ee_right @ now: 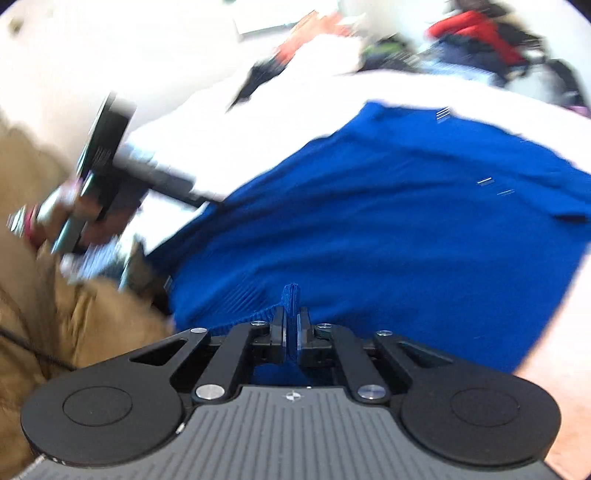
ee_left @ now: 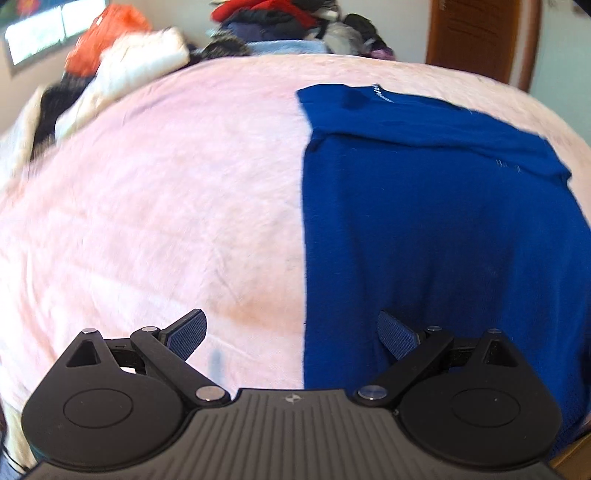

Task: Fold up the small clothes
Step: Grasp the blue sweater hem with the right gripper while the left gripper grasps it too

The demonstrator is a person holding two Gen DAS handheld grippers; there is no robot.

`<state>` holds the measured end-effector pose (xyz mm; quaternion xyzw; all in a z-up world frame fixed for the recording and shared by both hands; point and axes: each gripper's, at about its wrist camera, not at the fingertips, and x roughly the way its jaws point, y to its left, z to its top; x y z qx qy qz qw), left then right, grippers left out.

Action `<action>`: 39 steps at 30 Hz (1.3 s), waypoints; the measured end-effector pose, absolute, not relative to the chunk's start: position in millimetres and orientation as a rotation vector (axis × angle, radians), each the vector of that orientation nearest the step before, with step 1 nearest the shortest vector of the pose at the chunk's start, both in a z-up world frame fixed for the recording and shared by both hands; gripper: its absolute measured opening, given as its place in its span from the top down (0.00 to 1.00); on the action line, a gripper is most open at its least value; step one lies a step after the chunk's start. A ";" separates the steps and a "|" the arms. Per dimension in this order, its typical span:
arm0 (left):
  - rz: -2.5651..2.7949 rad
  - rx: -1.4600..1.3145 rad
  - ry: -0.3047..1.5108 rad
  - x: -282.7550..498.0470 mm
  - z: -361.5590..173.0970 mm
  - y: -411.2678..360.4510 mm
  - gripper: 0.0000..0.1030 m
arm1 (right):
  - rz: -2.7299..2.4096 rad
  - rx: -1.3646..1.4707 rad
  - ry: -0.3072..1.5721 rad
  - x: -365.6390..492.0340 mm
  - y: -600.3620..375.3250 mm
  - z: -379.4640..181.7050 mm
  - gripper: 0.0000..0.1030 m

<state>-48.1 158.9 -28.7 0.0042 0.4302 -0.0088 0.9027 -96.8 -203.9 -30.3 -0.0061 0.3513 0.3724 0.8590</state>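
The bright blue knitted garment (ee_left: pixel 436 229) lies flat on the pale pink bed cover (ee_left: pixel 155 206), its long axis running away from both cameras. The right gripper (ee_right: pixel 291 332) has its fingers pressed together on a pinch of the near ribbed hem (ee_right: pixel 291 295). The left gripper (ee_left: pixel 291 334), fingers spread wide and empty, hovers over the garment's left edge — one finger above cloth, one above bed — so it looks nearest that free side.

Blue garment (ee_left: pixel 424 221) runs off right edge in left wrist view. Clothes pile (ee_left: pixel 280 26) at far edge cut off at top, blurred. Right wrist view: motion-blurred; dark object at left (ee_right: pixel 107 147), prob. the other gripper.
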 end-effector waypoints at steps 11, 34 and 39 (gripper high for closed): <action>-0.296 -0.287 1.005 -46.1 -42.0 164.0 0.03 | 0.499 0.198 0.722 -78.9 -273.8 -34.3 0.94; -0.466 -0.794 1.093 -48.3 -63.8 166.3 0.45 | 0.547 0.368 0.796 -81.7 -263.5 -79.6 0.72; -0.416 -0.768 1.112 -51.4 -66.7 169.2 0.88 | 0.518 0.401 0.760 -85.2 -269.5 -80.9 0.91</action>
